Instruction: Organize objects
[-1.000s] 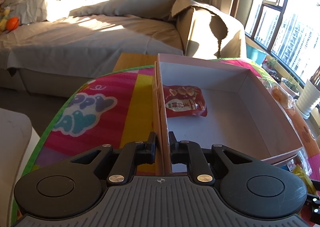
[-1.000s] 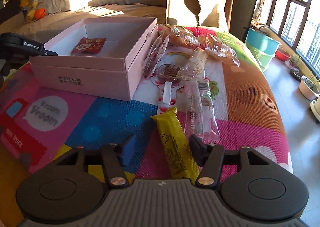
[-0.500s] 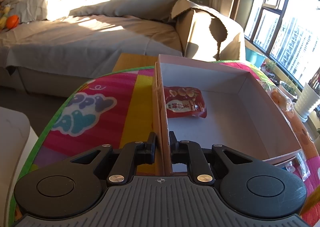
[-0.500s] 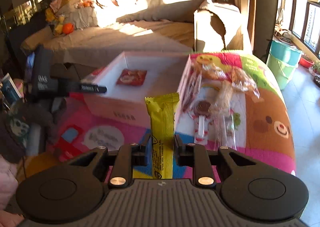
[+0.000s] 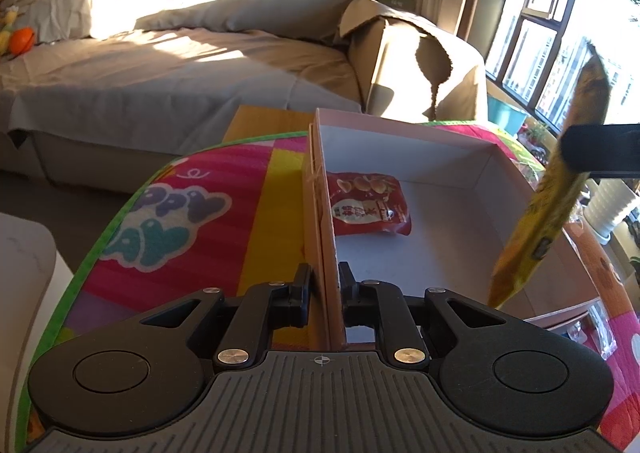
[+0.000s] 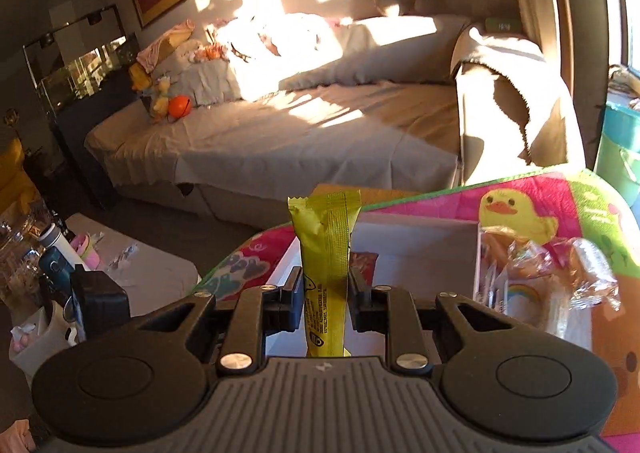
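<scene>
At the box's (image 5: 448,157) near left wall, left gripper (image 5: 324,285) clamped shut on the cardboard, one finger outside and one inside. Above the box's right side, right gripper (image 6: 324,293) closed on a yellow bar (image 6: 326,253), held upright off the mat (image 5: 192,213). On the box floor by the left wall, a red packet (image 5: 368,203); past the right wall, clear bags (image 6: 560,273) on the mat.

My left gripper (image 5: 323,285) is clamped on the near-left wall of the pink box (image 5: 516,189), one finger outside, one inside. The box sits on the colourful play mat (image 5: 200,229). Red snack pouch (image 5: 370,209) lies flat on the box floor against that left wall. Yellow bar wrapper (image 5: 548,205) hangs tilted over the box's right side, pinched by my right gripper (image 5: 576,151).
</scene>
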